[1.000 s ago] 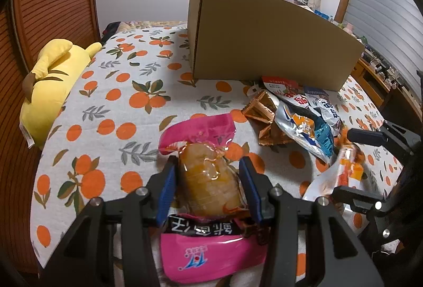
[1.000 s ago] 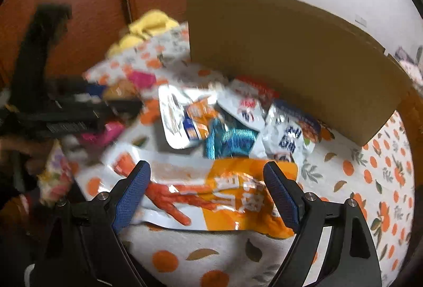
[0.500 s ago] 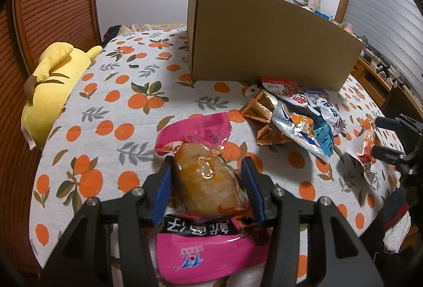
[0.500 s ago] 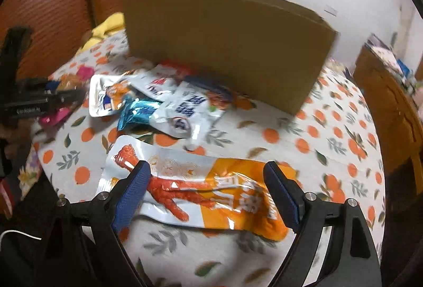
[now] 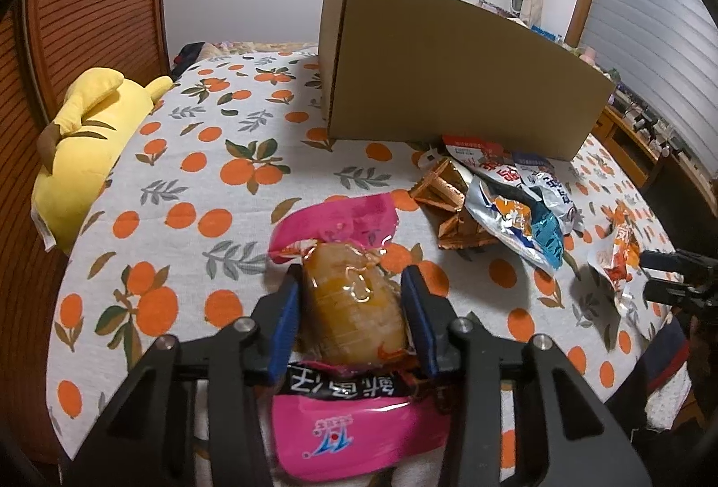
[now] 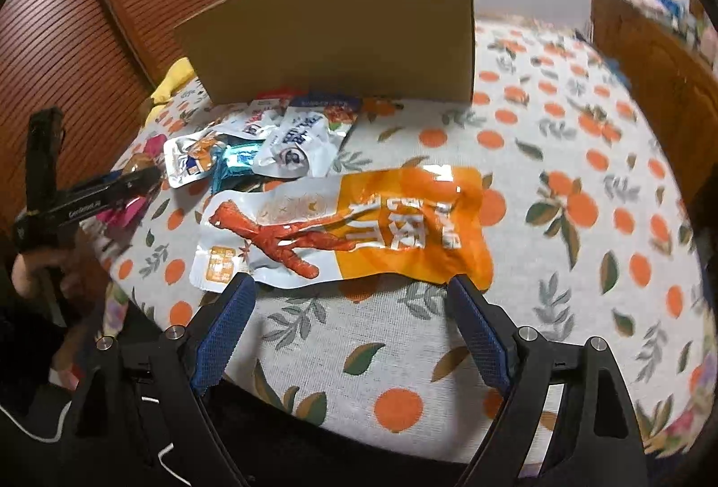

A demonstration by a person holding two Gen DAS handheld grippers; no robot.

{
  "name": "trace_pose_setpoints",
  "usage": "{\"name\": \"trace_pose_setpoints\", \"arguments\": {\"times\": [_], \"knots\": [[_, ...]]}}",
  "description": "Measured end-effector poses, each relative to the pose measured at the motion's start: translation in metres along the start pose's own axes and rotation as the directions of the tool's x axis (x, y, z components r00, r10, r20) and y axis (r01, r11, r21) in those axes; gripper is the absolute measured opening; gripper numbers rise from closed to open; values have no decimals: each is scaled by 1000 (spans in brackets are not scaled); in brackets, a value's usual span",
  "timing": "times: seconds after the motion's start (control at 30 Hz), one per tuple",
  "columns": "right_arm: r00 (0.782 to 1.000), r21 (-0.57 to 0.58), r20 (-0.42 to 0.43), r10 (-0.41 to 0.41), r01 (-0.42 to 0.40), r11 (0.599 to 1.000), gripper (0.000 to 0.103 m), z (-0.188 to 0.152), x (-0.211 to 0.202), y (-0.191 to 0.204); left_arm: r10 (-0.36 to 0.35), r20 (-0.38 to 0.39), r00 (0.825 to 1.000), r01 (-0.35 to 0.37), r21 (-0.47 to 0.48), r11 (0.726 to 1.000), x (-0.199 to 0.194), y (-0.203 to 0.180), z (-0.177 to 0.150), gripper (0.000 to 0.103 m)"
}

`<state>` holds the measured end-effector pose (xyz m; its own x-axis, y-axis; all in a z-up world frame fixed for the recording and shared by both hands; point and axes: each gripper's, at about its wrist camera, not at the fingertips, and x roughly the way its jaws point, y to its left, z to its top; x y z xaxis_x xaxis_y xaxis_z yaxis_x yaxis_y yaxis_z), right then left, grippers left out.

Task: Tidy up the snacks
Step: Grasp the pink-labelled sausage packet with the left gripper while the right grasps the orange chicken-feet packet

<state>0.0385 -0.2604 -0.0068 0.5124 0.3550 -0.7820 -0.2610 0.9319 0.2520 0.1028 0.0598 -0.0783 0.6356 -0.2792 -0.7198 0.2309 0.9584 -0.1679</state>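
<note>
My left gripper [image 5: 350,298] is shut on a pink snack pack [image 5: 350,307] with a clear window, held just above the orange-print tablecloth [image 5: 188,190]. It also shows at the left of the right wrist view [image 6: 143,177]. My right gripper [image 6: 350,298] is open and empty, its fingers just short of an orange chicken-feet pouch [image 6: 350,231] lying flat on the cloth. That pouch also shows in the left wrist view [image 5: 621,258]. A pile of silver, blue and brown snack packs [image 5: 502,199] [image 6: 264,146] lies before a large cardboard box [image 5: 448,78] [image 6: 350,29].
A yellow plush toy [image 5: 85,146] lies at the table's left edge. Brown slatted doors [image 6: 80,38] stand behind. A wooden cabinet [image 6: 650,51] is to the right. The table's near edge [image 6: 359,419] is right under my right gripper.
My right gripper has swung right and pulled back toward the table's front edge, still open around the orange pouch. My left gripper keeps holding the pink pack, nearly still.
</note>
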Motion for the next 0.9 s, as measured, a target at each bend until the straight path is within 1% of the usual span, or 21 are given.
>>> {"name": "trace_pose_setpoints", "arguments": {"times": [0.1, 0.17, 0.2, 0.4, 0.5, 0.6, 0.67, 0.73, 0.87, 0.9], "knots": [[1000, 3, 4, -8, 8, 1000, 90, 7, 4, -1, 4, -10, 1000, -4, -1, 1000, 0, 0, 2, 44], [1000, 16, 6, -1, 1, 1000, 90, 14, 7, -5, 9, -19, 1000, -8, 4, 1000, 2, -2, 3, 47], [1000, 23, 7, 2, -2, 1000, 90, 17, 9, -7, 6, -22, 1000, -6, 3, 1000, 2, -3, 4, 50], [1000, 51, 13, -6, 5, 999, 90, 36, 22, -10, 18, -22, 1000, -18, 4, 1000, 6, -7, 6, 58], [1000, 67, 11, -11, 10, 998, 90, 45, 28, -7, 35, -20, 999, -35, 10, 999, 9, -9, 7, 59], [999, 52, 5, -39, 38, 998, 90, 52, 37, 1, 58, -20, 998, -58, 23, 998, 12, -11, 10, 59], [998, 16, -1, -70, 70, 997, 90, 56, 44, 10, 67, -19, 998, -67, 33, 997, 14, -12, 11, 57], [995, -21, -8, -104, 104, 994, 90, 58, 51, 17, 96, -16, 995, -95, 48, 994, 15, -12, 11, 39], [983, -138, -9, -183, 180, 974, 90, 53, 60, 33, 77, -21, 997, -76, 66, 995, 12, -6, 10, 38], [981, -161, -5, -192, 189, 969, 90, 51, 60, 35, 73, -23, 997, -71, 65, 995, 11, -5, 10, 38]]}}
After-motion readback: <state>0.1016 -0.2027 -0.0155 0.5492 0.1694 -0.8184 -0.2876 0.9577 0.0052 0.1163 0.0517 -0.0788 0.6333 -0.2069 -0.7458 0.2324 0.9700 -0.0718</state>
